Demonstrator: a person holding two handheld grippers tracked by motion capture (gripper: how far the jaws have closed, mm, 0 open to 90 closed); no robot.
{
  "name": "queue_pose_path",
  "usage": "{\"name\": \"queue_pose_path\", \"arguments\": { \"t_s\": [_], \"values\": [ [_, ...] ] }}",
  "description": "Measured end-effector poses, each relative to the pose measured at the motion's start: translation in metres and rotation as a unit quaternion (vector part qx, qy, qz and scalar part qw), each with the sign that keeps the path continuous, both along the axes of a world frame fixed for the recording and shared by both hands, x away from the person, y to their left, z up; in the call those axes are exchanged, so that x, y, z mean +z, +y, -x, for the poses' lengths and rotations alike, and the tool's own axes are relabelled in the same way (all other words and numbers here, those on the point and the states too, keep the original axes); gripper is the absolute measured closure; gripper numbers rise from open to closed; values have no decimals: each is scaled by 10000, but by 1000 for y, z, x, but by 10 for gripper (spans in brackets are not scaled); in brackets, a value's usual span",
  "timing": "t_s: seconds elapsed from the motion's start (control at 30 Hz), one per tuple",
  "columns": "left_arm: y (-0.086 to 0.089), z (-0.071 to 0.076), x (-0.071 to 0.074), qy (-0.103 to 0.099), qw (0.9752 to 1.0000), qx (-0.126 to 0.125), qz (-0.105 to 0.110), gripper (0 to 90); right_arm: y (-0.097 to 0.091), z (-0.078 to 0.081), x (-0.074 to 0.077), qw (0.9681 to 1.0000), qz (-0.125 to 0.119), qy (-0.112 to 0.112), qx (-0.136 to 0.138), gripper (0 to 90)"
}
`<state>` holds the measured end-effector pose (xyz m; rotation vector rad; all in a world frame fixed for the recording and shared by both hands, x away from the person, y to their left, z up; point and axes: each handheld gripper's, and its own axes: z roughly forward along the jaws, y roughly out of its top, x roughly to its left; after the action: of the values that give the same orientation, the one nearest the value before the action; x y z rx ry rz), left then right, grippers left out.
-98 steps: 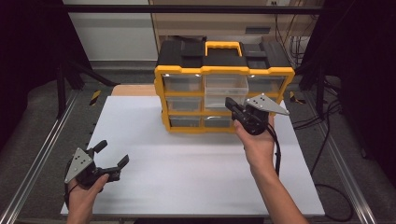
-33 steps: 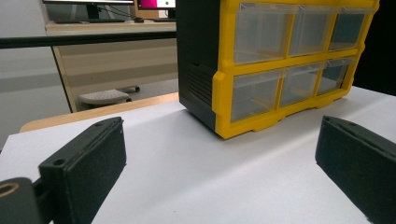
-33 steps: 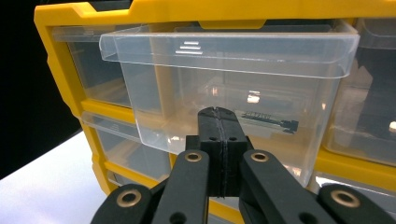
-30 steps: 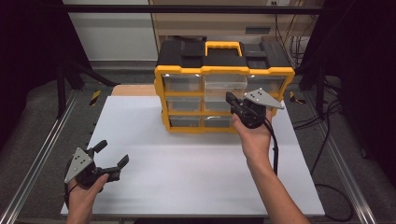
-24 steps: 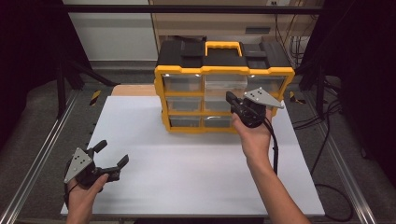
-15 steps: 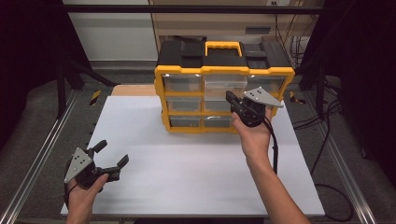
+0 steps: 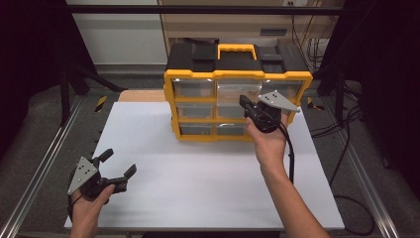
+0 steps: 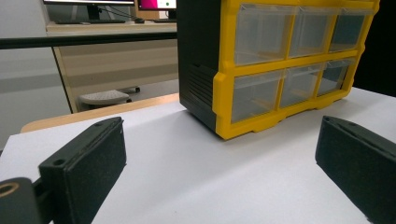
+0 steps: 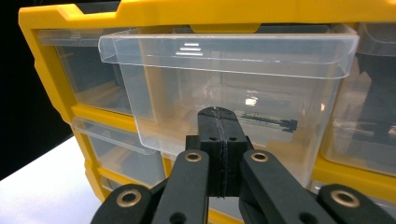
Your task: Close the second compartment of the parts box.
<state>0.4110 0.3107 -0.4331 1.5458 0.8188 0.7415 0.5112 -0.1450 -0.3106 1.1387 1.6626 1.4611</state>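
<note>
Drawer (image 9: 229, 88) clear, pulled out, right gripper (image 9: 219, 122) jaws closed at its front, left gripper (image 7: 117, 169) jaws wide open, empty

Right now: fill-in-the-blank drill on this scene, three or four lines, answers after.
1. The organizer frame is black and ____.
2. The right gripper has its jaws ____, in front of a clear drawer.
3. The left gripper has its jaws ____.
4. The drawer nearest the right gripper sticks ____ of the frame.

Answers: yellow; shut; open; out
</note>
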Motion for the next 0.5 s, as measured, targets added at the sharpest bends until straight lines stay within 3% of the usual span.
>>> {"name": "queue_pose_path", "arguments": {
  "t_s": [0.5],
  "values": [
    [0, 0, 0, 3, 10000, -4, 7, 20, 1, -3, -1, 10000, 33, 8, -51, 900]
  ]
}}
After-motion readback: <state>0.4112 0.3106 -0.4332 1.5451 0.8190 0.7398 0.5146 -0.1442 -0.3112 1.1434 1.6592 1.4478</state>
